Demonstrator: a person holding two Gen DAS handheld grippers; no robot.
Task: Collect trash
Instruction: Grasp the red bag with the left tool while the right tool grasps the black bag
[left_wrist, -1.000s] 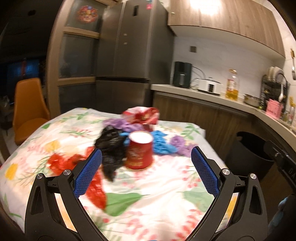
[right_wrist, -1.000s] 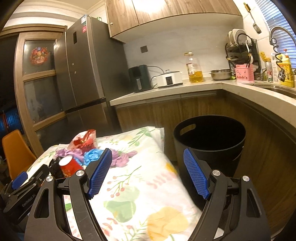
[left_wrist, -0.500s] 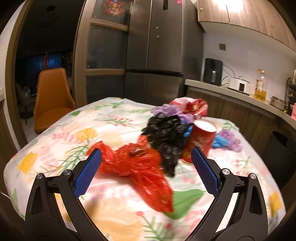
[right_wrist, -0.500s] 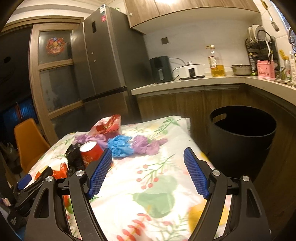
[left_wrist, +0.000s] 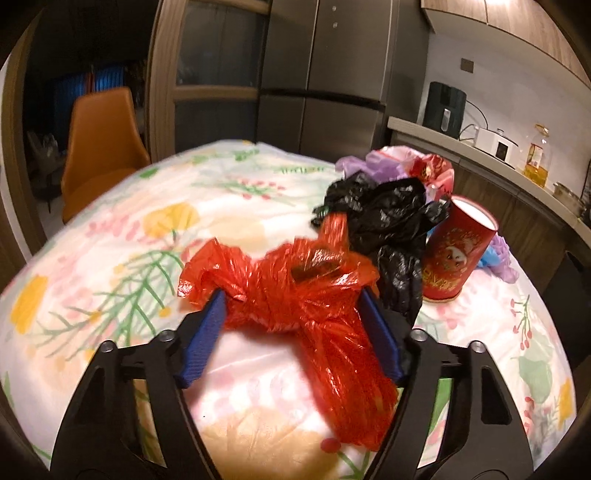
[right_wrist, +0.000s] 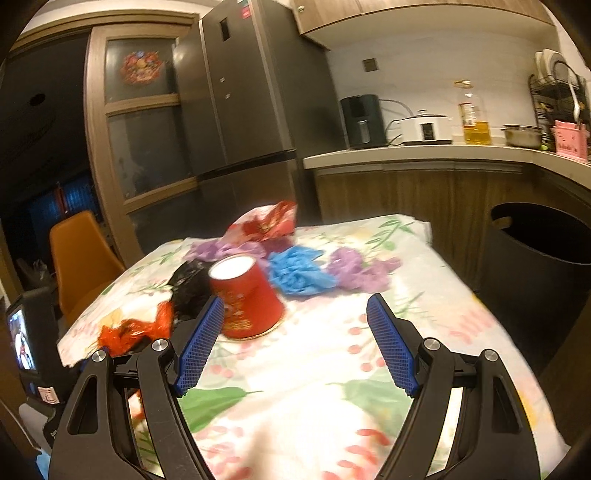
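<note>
crinkled red plastic bag (left_wrist: 295, 291) sits between the blue pads (left_wrist: 205, 339) of my left gripper (left_wrist: 291, 332) in the left wrist view, near the tabletop's front edge on the flowered cloth (left_wrist: 122, 240); the jaws stand partly apart on either side of the bunched middle, the pads seem to touch the film but i cannot tell whether they pinch it. i judge it nearly weightless, soft and slippery, a thin film that will slide out unless i take the gathered knot-like waist rather than the loose tail trailing toward me. behind it, touching it, lies a crumpled black bag (left_wrist: 384, 221), matte and just as limp; beside that stands a red paper cup (left_wrist: 454, 258) upside down, stiff enough to hold by its wall but easy to crush. farther toward the back edge are lilac wrappings (left_wrist: 369, 164) and a red-and-white packet (left_wrist: 432, 170), all light and floppy. in the right wrist view my right gripper (right_wrist: 295, 343) hangs wide open over the cloth, holding nothing, its pads ribbed like fine mesh, the left pad just in front of the cup (right_wrist: 247, 299). beyond the cup lie a blue crumpled bag (right_wrist: 299, 273) and a lilac one (right_wrist: 358, 273), soft puffed shapes toward the tabletop's right edge, with the red bag (right_wrist: 136, 328) low at the left side beside my other tool. the black bin (right_wrist: 539, 266), smooth-walled and round with a cut handle, stands off the tabletop's right edge, below the wooden counter (right_wrist: 424, 155); i judge that is where the trash goes.
</note>
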